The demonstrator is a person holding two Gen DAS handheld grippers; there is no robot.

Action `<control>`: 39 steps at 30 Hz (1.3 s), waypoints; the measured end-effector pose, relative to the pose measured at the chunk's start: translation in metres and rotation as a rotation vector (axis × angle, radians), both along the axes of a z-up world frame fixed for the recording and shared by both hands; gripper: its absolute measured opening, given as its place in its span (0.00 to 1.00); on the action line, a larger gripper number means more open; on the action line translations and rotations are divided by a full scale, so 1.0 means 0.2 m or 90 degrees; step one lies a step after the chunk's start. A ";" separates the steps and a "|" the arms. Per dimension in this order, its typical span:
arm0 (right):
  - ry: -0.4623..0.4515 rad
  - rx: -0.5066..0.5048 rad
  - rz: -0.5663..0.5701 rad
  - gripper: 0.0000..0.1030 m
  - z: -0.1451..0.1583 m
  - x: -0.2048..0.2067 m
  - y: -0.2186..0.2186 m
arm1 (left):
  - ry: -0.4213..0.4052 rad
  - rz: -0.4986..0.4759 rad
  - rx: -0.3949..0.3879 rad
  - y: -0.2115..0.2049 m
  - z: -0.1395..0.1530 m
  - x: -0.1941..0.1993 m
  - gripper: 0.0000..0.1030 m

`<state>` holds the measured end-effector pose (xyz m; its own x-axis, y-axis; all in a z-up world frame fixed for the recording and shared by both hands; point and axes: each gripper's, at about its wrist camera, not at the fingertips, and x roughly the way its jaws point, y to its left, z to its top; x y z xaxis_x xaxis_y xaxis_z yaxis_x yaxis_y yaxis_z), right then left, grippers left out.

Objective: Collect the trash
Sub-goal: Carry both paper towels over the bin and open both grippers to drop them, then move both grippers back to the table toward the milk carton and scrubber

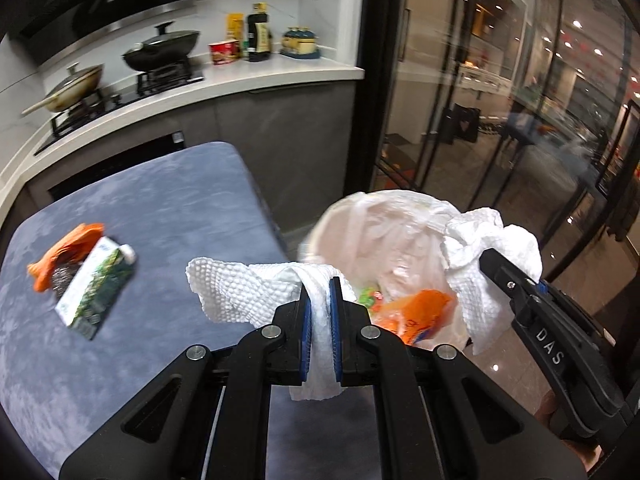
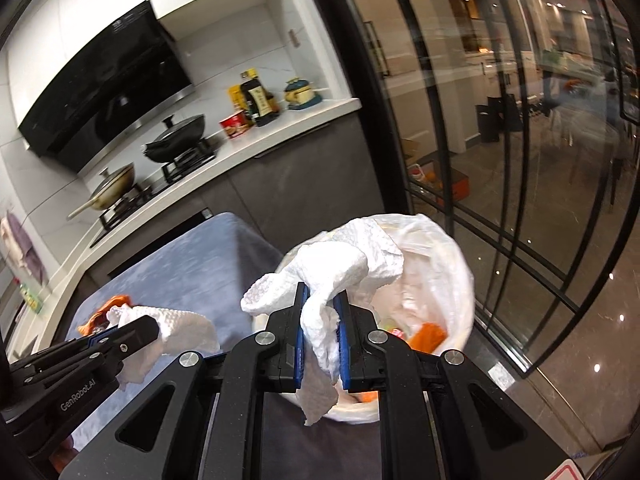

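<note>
Two tools are in my hands, and each one is pinched tight on a crumpled white paper towel. My left tool (image 1: 320, 288) grips its paper towel (image 1: 240, 292) near the right edge of the blue-grey tabletop (image 1: 140, 208), and the loose end flops out over the cloth. My right tool (image 2: 322, 304) grips the other paper towel (image 2: 344, 264) and holds it above the near rim of the trash bin (image 2: 452, 264). The bin has a white bag liner and stands on the floor, just past the tabletop's right edge. Its mouth is wide open, and I can see an orange wrapper (image 1: 412, 312) and some green scraps down inside.

More trash lies on the left part of the tabletop: a green and white carton (image 1: 96, 288) on its side, touching an orange bag (image 1: 64, 248). Lots of bare cloth sits between that pile and my left tool.

Beyond the far edge of the tabletop runs a kitchen counter (image 1: 248, 76) with pans and bottles, well apart from my tools. Glass doors (image 2: 500, 160) stand close behind the bin on its far side.
</note>
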<state>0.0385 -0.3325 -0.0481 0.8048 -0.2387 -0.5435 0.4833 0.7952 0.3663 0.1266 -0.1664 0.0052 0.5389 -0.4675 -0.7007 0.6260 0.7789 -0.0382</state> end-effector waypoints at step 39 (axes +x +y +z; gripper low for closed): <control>0.023 0.014 -0.034 0.44 -0.15 0.14 -0.19 | 0.031 -0.006 0.002 -0.23 -0.11 0.18 0.49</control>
<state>0.0659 -0.3706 -0.0775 0.7711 -0.2685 -0.5774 0.5381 0.7595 0.3655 0.1625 -0.2124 -0.0171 0.4994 -0.4701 -0.7277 0.6308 0.7731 -0.0665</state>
